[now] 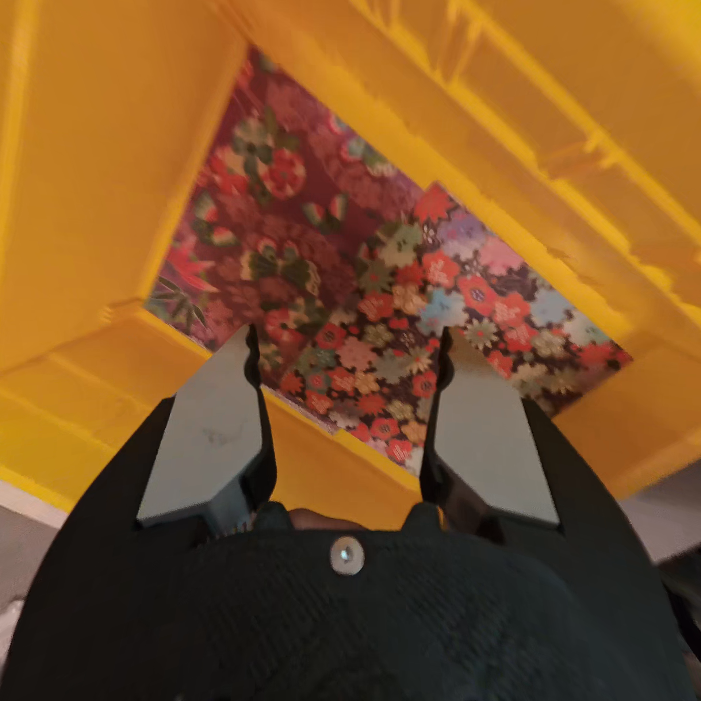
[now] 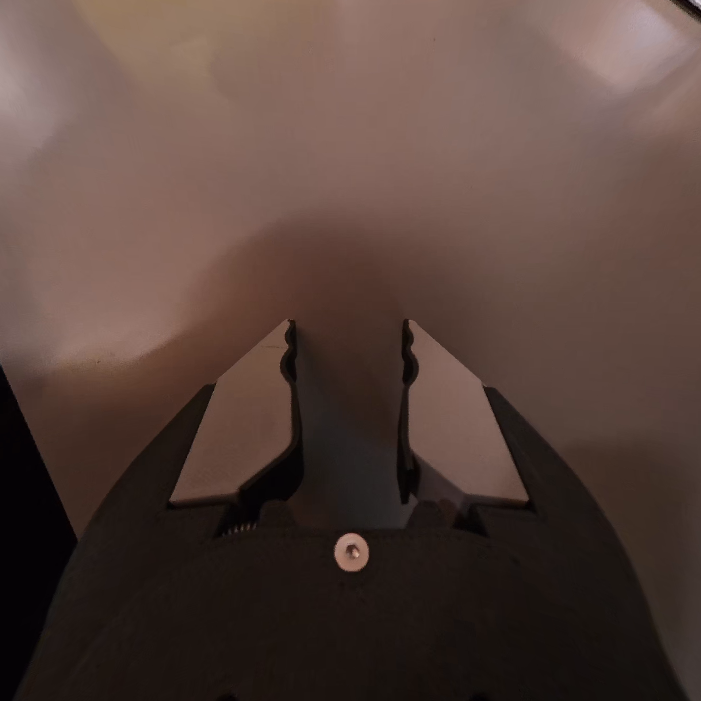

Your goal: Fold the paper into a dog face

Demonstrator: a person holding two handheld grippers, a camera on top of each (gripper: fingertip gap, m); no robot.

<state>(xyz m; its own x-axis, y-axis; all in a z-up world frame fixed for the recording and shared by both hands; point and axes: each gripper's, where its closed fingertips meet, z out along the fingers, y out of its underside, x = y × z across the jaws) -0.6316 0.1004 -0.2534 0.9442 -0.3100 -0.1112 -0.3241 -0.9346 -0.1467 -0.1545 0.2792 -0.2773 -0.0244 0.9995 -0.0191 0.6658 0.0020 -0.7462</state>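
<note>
Left claw [image 1: 347, 333] is up over the yellow plastic bin [image 1: 95, 170], fingers spread wide apart with nothing between them. The whole left wrist view is smeared with motion blur, so fine detail is soft. Down inside the bin, directly ahead of the claw, lie the floral papers: a dark purple-red sheet [image 1: 273, 212] flat on the bin floor, running ahead and off to the left of the fingertips, and a second sheet with red, pink and blue blossoms on a dark ground [image 1: 447, 303] lying on top of it, ahead and to the right. That upper sheet fills the gap between the two fingers and passes behind the right finger [image 1: 478, 428]. The left finger [image 1: 212, 428] sits over the bin's near rim [image 1: 296, 417]. Whether the tips touch the paper cannot be told from here. A strip of pale table [image 1: 30, 531] shows below the bin, to the left of the claw body.

Over to the right claw [image 2: 349, 322]: fingers also apart, empty, pointed at a bare, glossy, pale table [image 2: 341, 151] with soft reflections across it. No paper near this one.
</note>
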